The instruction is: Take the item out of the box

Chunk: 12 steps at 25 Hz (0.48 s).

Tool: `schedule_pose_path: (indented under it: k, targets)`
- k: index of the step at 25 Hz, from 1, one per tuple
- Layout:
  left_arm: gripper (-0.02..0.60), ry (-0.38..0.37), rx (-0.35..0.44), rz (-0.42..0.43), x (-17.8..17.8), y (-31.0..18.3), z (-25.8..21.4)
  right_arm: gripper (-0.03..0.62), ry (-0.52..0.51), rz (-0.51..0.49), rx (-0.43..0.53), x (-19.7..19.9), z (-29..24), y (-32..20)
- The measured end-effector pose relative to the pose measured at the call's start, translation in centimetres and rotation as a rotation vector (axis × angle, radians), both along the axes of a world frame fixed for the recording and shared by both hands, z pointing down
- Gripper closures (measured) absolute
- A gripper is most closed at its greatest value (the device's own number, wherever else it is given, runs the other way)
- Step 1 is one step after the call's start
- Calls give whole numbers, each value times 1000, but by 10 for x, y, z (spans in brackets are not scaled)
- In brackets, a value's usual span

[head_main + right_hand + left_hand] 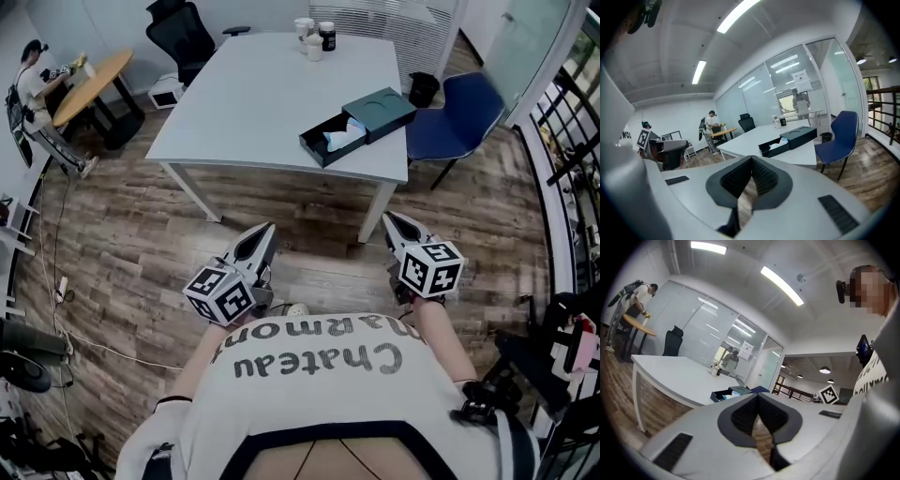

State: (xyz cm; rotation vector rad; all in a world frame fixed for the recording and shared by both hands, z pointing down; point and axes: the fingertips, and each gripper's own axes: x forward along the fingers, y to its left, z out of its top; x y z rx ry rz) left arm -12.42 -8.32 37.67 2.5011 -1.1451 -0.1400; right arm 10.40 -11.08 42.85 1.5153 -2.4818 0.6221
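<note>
1. My left tongs [267, 228] [757, 397] are clenched, the two dark ribbed pads pressed tip to tip on each other. They hang low over the wooden floor [141, 244].
2. My right tongs [389, 217] [751, 159] are clenched the same way, pad on pad, level with the left pair and well apart from them.
3. Just ahead of the right tongs stands one white table leg [375, 214]. This leg and the near edge of the white tabletop [262, 94] lie between both tongs and the box.
4. The box [323, 145] [774, 147] [721, 395] sits on the tabletop near its front right corner, ahead of both tongs and well away from them. It is one shallow black tray, open on top.
5. In the tray lies the item [345, 139], pale, whitish-blue and crumpled-looking; I cannot make out its exact form.
6. One dark lid [380, 111] with a round imprint touches the tray's far right end.
7. Right of the box, beyond the right tongs, stands one blue chair [459, 117], with one black bin [424, 89] behind it.
8. At the tabletop's far end is a small cluster of containers [314, 37], pale ones and a dark one.
9. Farther left, past the left tongs: one black office chair [183, 33], one round wooden table [89, 84], and one person [33, 89] beside it.
</note>
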Motion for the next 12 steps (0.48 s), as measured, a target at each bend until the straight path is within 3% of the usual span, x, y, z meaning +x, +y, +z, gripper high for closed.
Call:
schedule_pose_path:
  k: [12]
  targets:
    - [569, 37, -1, 106, -21, -84, -2, 594, 41, 92, -9, -22, 0, -46]
